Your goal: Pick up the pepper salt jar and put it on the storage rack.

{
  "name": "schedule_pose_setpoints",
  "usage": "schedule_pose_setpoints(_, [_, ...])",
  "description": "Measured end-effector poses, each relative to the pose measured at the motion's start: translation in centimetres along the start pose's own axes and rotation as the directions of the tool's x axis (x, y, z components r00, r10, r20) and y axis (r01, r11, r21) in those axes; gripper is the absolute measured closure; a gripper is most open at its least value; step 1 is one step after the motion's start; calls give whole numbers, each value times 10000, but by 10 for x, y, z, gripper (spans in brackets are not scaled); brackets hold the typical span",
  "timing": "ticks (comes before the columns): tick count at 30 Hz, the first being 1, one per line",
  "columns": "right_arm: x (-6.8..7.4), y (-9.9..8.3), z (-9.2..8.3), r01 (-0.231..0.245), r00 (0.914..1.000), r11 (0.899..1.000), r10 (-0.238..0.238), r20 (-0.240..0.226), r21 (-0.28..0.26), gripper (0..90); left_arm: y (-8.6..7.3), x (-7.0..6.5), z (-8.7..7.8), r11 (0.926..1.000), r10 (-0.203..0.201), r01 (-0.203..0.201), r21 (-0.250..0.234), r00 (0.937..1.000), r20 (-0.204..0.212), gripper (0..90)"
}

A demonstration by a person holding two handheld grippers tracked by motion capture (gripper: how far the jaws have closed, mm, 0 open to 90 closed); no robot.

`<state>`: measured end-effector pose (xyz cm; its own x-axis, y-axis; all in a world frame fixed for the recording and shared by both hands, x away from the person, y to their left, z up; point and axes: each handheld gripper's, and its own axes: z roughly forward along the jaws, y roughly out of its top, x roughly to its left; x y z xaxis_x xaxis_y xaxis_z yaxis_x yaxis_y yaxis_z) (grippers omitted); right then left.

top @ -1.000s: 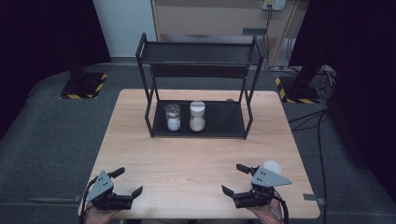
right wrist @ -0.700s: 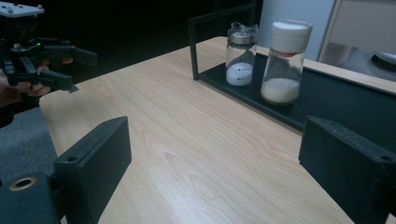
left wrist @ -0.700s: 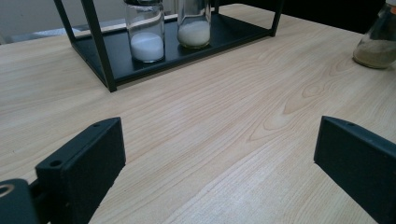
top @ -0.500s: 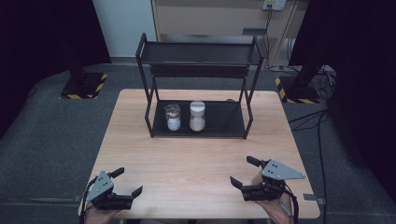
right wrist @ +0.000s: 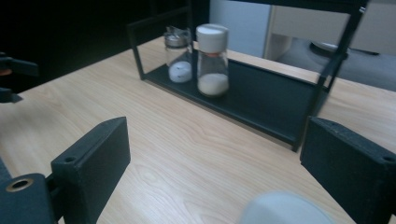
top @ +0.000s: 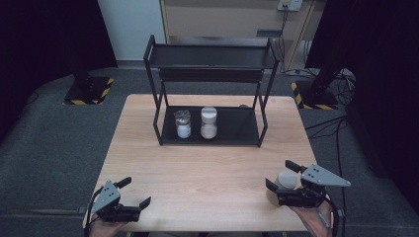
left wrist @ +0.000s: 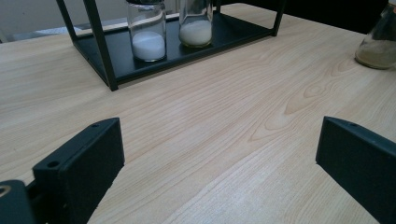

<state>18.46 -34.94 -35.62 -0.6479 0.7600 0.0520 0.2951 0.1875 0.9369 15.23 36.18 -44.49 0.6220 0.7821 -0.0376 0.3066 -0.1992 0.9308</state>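
At the near right of the table, a white-capped jar stands between the spread jaws of the right gripper, not visibly clamped. The right gripper view catches just its blurred cap at the bottom edge; the left gripper view shows its brownish contents. The left gripper, jaws apart, holds nothing. Farther off, the black rack carries two jars of white powder on its lower shelf.

Your left gripper and right gripper are black, each topped by a grey three-cornered plate, with square matte jaws bearing screw holes.
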Motion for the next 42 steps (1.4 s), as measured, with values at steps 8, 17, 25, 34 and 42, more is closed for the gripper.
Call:
schedule_pose_setpoints(8, [-9,-13,-7,-453,9975,9985,435,561,306,84,0,0,0,10000,-3,3,20,10000,-20,0])
schedule_pose_setpoints(17, [-14,-27,2,-813,9939,9946,760,799,642,101,2,-1,2,9999,99,-99,140,9999,37,0])
schedule_pose_setpoints(25, [-16,-40,13,-978,9921,9907,895,876,950,201,2,-1,2,9998,106,-107,157,9999,34,1])
schedule_pose_setpoints(34, [-9,-49,17,-666,9904,9943,557,1266,830,330,2,-1,2,9998,93,-94,169,10000,34,2])
schedule_pose_setpoints(42, [-5,-38,29,-507,9924,9940,391,1171,973,332,2,-1,2,9998,97,-97,164,10000,19,2])
